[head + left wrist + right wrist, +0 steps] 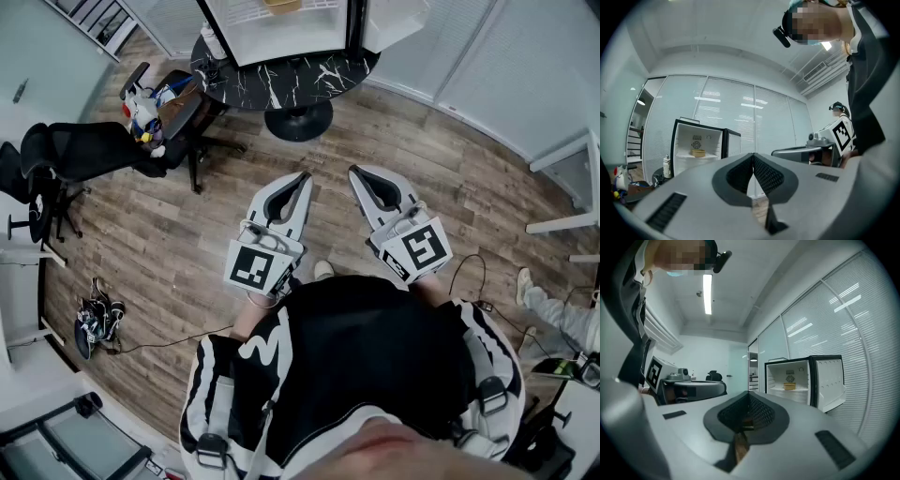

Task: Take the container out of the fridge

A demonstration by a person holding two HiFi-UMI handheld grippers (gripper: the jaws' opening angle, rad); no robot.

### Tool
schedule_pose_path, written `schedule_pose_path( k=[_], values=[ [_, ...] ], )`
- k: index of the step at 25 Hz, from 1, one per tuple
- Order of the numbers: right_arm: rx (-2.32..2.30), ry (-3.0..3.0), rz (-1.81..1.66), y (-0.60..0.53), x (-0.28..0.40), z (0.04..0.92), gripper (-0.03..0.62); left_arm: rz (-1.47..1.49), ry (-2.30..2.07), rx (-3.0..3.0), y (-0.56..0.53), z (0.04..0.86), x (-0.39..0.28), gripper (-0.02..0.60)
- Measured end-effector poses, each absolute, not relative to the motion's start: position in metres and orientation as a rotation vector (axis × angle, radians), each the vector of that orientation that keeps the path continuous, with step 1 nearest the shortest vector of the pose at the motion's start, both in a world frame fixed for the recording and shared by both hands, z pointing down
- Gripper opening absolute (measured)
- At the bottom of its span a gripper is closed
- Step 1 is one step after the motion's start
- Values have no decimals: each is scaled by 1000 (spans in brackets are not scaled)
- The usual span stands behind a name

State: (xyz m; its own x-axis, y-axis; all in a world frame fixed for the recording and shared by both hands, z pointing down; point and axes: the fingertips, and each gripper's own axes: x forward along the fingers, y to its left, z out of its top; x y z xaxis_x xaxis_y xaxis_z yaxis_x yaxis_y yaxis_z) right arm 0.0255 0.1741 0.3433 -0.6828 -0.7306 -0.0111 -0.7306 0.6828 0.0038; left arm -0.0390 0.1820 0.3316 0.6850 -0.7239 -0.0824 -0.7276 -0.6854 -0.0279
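A small white fridge [802, 378] stands with its door open on a round black marble table [281, 80]. On its shelf sits a tan container [789, 386], which shows as well as the tan container [698, 153] in the left gripper view and as the container [282, 6] at the top edge of the head view. My left gripper [305, 178] and right gripper [355, 173] are held side by side in front of my body, well short of the fridge. Both are shut with nothing between their jaws.
A black office chair [89, 150] with bags on it stands left of the table. Cables and a dark bundle [96, 314] lie on the wooden floor at the left. A person's leg [553, 305] shows at the right. Glass walls with blinds [754, 122] stand behind the fridge.
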Motion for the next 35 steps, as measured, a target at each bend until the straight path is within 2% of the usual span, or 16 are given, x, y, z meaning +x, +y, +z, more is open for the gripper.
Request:
schedule_pose_path(
  k=[35],
  values=[
    [-1264,2831,-73,148,-2,358,11,128,1282,-2837,157,344,-78,9]
  ],
)
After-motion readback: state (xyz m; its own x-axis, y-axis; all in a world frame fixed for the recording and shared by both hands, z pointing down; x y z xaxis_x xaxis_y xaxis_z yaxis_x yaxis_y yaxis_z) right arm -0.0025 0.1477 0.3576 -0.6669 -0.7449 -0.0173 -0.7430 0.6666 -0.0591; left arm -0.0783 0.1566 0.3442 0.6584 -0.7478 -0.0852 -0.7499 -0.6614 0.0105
